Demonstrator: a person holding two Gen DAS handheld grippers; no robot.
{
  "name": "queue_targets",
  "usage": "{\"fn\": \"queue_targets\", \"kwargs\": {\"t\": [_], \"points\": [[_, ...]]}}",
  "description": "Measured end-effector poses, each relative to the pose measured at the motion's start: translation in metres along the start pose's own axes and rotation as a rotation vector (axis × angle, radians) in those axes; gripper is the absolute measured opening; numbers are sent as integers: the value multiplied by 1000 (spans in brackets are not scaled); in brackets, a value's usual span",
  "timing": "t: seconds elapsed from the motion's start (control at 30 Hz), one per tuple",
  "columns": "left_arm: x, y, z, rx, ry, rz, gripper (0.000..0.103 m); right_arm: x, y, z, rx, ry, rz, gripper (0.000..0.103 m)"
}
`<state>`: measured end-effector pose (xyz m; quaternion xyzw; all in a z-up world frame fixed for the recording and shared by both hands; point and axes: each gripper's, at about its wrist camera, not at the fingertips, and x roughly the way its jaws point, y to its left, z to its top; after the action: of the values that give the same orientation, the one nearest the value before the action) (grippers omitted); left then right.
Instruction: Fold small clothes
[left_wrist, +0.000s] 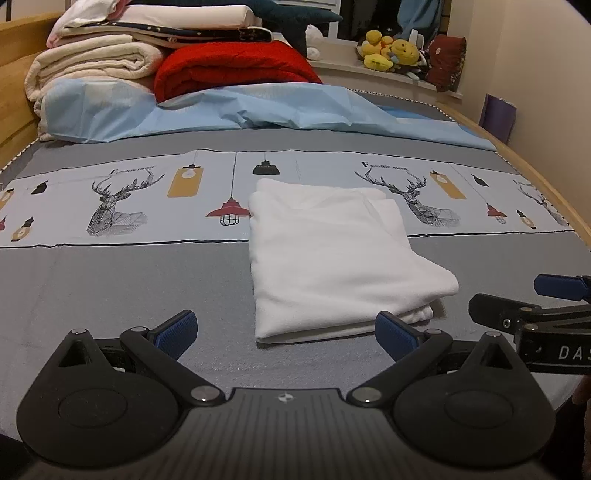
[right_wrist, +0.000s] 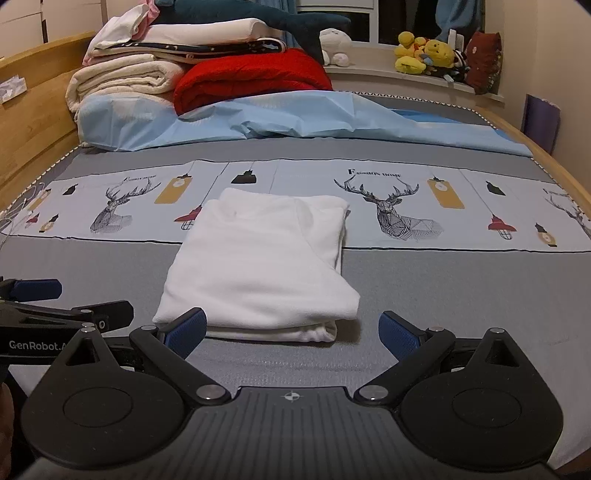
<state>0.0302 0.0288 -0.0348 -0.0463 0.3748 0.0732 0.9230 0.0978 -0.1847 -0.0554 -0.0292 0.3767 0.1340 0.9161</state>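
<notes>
A white garment lies folded into a flat rectangle on the grey bed sheet; it also shows in the right wrist view. My left gripper is open and empty, just short of the garment's near edge. My right gripper is open and empty, also just short of the near edge. The right gripper's fingers show at the right edge of the left wrist view, and the left gripper's fingers at the left edge of the right wrist view.
A crumpled light blue sheet lies across the far part of the bed. Behind it are stacked folded blankets and a red quilt. Plush toys sit on the window ledge. A wooden bed frame runs along the left.
</notes>
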Motion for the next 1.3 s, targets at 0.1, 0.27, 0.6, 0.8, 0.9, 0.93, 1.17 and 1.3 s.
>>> {"fn": "queue_targets", "kwargs": {"t": [0.1,0.27,0.6,0.8,0.9,0.93,1.17,1.3], "points": [[0,-1,0,3,-3,-5,102,0,2,0,-5,-1,1,99],[0,-1,-1,5,-3,-9,102,-1,4,0,-10,-4,4,99],[0,-2,-2,9,-6,-14,102,-1,4,0,-15,-4,3,99],[1,-2,-2,10,-6,-14,102,-1,4,0,-13,-5,3,99],[0,-2,-2,15,-6,-17,102,-1,4,0,-14,-5,3,99],[0,-2,-2,15,-6,-17,102,-1,4,0,-14,-4,3,99],[0,-2,-2,20,-9,-20,102,-1,4,0,-14,-5,3,99],[0,-2,-2,20,-9,-20,102,-1,4,0,-14,-5,3,99]]}}
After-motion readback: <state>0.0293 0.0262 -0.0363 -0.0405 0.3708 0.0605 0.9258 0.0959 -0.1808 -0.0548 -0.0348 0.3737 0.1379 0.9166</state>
